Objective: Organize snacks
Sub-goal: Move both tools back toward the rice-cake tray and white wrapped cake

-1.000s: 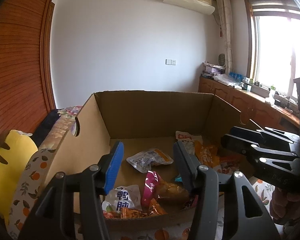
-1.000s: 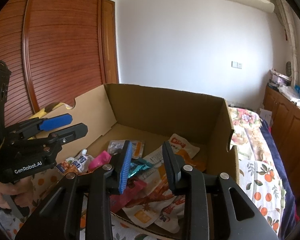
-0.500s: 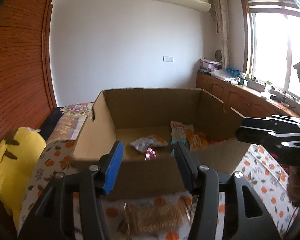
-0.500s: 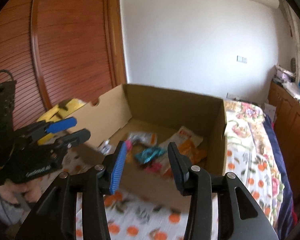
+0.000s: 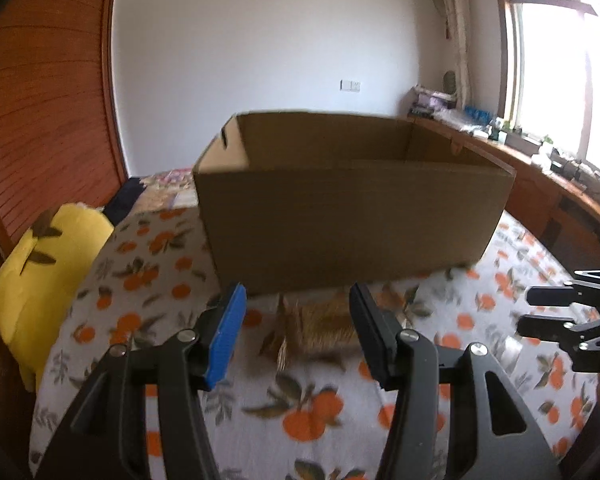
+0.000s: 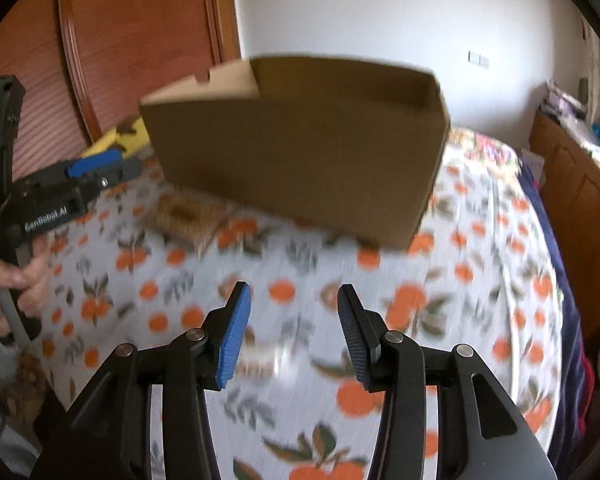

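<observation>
Meanwhile, left gripper [image 5: 296, 320] and right gripper [image 6: 292, 322] are hovering part-open and empty near the cardboard box [image 5: 352, 208], brown snack packet [image 5: 320, 326] lying between.

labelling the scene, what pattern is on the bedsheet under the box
White with oranges and green leaves; the bedsheet under the box shows best in the left wrist view.

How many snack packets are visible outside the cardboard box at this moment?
1: a brownish snack packet lies on the orange-print bedspread just in front of the cardboard box, ahead of the left gripper. Blur hides detail, and the box's contents are hidden from these angles.
</observation>
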### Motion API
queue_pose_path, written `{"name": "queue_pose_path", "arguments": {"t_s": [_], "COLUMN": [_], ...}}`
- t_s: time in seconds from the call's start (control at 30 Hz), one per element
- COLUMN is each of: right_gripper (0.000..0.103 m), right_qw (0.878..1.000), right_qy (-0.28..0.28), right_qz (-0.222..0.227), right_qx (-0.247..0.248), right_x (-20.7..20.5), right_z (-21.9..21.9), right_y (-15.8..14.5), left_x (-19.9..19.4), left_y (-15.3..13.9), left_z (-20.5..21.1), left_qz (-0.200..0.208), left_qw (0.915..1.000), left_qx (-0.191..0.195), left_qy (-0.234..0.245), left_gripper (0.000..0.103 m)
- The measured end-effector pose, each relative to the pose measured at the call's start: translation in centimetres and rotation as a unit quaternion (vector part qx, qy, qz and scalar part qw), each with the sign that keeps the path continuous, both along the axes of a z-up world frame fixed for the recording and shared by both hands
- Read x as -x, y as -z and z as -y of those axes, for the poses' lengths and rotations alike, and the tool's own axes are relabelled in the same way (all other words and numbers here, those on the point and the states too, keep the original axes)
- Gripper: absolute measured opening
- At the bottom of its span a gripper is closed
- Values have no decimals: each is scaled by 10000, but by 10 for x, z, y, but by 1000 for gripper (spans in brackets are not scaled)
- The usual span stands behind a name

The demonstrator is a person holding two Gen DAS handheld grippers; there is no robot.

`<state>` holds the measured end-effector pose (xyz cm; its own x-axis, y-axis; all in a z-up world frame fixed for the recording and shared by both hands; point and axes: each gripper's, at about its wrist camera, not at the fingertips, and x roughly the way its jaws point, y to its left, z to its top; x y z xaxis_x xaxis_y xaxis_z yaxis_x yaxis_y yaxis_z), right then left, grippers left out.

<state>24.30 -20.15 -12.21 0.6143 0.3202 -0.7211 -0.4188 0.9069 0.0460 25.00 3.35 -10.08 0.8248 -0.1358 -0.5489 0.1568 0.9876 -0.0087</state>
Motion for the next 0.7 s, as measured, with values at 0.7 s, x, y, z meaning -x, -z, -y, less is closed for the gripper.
{"name": "queue_pose_path", "arguments": {"t_s": [0.7], "right_gripper": [55], "right_qw": [9958], "right_qy": [-372], "right_qz": [-33], "right_qx": [835], "right_x": [0], "right_z": [-27], "right_y": [27], "left_x": [9], "left_y": [17], "left_z": [1], "left_qz": [-342], "left_qw": [9994], "left_qx": [9], "left_qy": [-24], "left_gripper": [55]}}
